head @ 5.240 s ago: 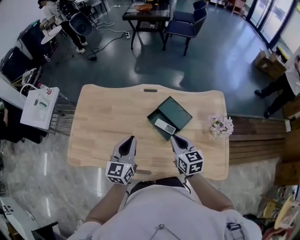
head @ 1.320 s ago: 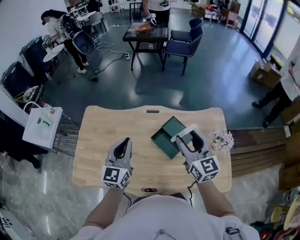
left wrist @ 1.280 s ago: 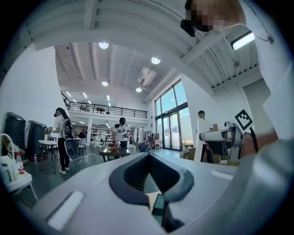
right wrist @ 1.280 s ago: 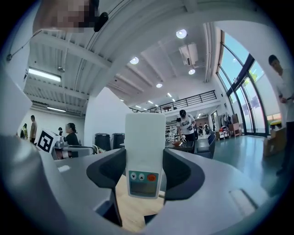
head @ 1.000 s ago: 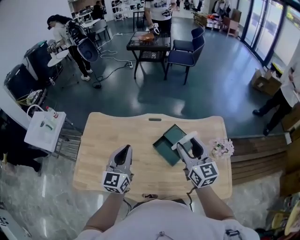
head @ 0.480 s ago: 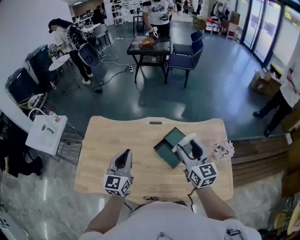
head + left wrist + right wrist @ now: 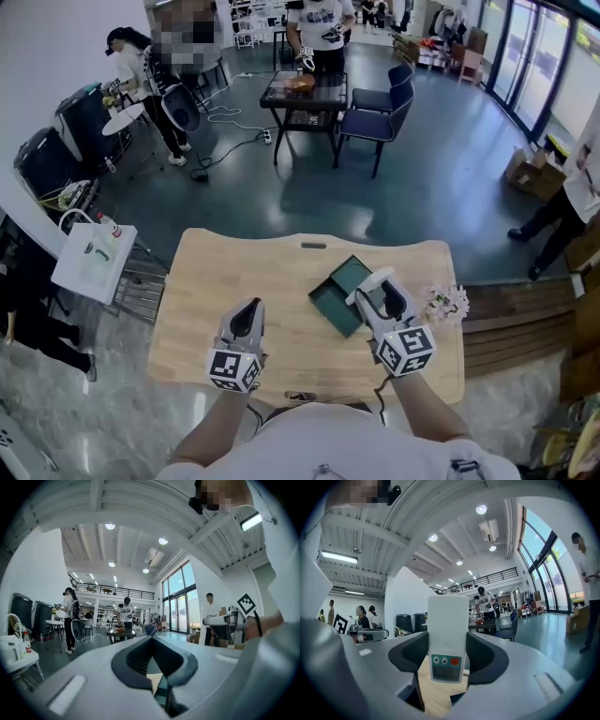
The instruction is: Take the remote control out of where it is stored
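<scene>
Grey plastic left tool point(image 7: 246, 317), nearest the person: hovers over the bare wooden counter point(image 7: 216, 281), jaws together with nothing between them. Right tool point(image 7: 382, 298), slightly further forward: clamped on the remote point(image 7: 447, 637), gripping its lower half from both sides, with the upper end projecting beyond the jaw tips.

The remote is held in the air above the right part of the counter, over the near edge of the green box point(image 7: 339, 298). It appears clear of the box, though the head view cannot confirm the gap.

Judgement: the removal is essentially done. What is left, if anything, is to carry the remote away from the box and set it down.

The remote is a white, flat, rectangular slab with rounded corners. A teal panel at its gripped end carries two small white buttons, one orange button and a grey display.

The box lies open and seems empty. Beyond it, pale flowers point(image 7: 446, 303) sit at the counter's right edge.
</scene>
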Tool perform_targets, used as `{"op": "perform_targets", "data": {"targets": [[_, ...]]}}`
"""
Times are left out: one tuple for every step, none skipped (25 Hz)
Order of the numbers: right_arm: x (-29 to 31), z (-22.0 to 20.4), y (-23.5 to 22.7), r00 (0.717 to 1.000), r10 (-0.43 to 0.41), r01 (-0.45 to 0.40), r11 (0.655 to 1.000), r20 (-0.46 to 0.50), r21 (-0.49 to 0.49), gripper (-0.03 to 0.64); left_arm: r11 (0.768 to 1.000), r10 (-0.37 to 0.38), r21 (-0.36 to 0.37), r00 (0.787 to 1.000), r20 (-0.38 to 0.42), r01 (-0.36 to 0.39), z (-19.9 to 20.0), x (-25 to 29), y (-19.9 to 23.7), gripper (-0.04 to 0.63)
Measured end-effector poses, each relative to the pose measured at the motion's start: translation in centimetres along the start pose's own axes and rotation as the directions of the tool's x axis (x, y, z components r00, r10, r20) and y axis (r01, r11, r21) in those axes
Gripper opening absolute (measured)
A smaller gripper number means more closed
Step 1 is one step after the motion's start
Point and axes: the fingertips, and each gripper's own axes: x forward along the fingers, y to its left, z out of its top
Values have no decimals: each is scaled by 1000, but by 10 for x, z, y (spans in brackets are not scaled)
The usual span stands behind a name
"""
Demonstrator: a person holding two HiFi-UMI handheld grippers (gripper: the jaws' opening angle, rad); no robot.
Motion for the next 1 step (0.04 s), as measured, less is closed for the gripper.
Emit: {"op": "perform_targets", "data": {"targets": [[0, 0, 0, 1000, 0, 0, 1000, -1, 0, 282, 1000, 1, -1, 1000, -1, -1, 0, 0, 0, 1]]}}
